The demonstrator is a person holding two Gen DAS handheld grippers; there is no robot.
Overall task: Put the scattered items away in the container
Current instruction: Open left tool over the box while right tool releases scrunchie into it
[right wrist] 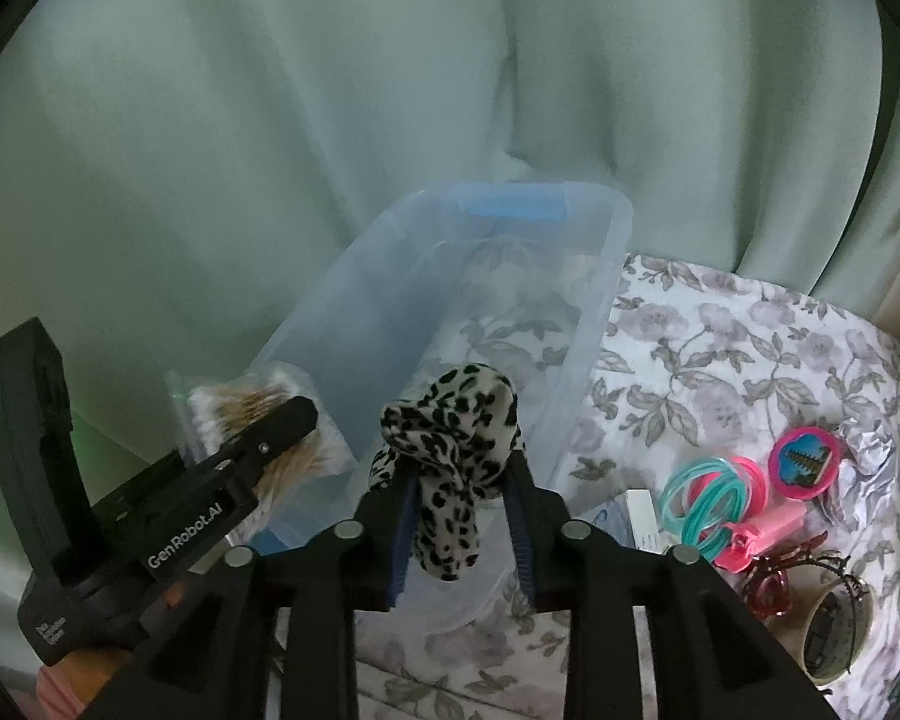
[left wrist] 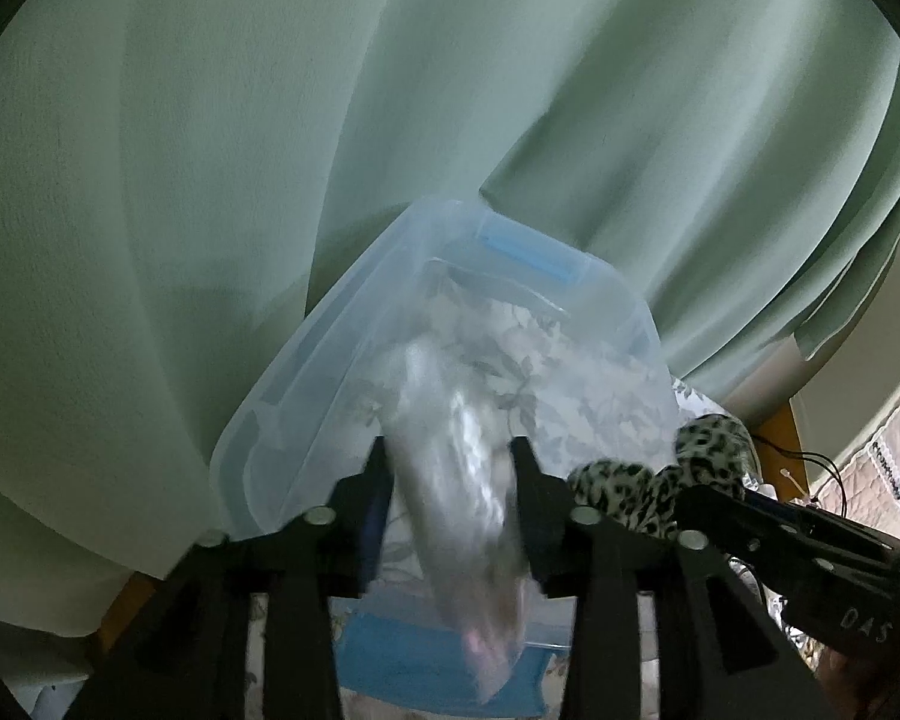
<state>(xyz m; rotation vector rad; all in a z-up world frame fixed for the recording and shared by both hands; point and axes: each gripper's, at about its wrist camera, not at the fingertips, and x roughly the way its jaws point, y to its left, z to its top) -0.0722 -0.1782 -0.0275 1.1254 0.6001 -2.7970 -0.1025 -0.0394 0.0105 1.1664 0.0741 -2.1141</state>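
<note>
The left gripper (left wrist: 450, 456) is sitting low in its frame with a blurred clear bag of cotton swabs (left wrist: 462, 480) between its parted fingers, hanging over the translucent container (left wrist: 306, 360) at centre. The right gripper (right wrist: 459, 474) is standing narrow around a leopard-print scrunchie (right wrist: 450, 450) over the container's near rim, though I cannot tell whether either is gripping. Bangles (right wrist: 705, 495) are lying at lower right on the floral cloth (right wrist: 720, 348).
</note>
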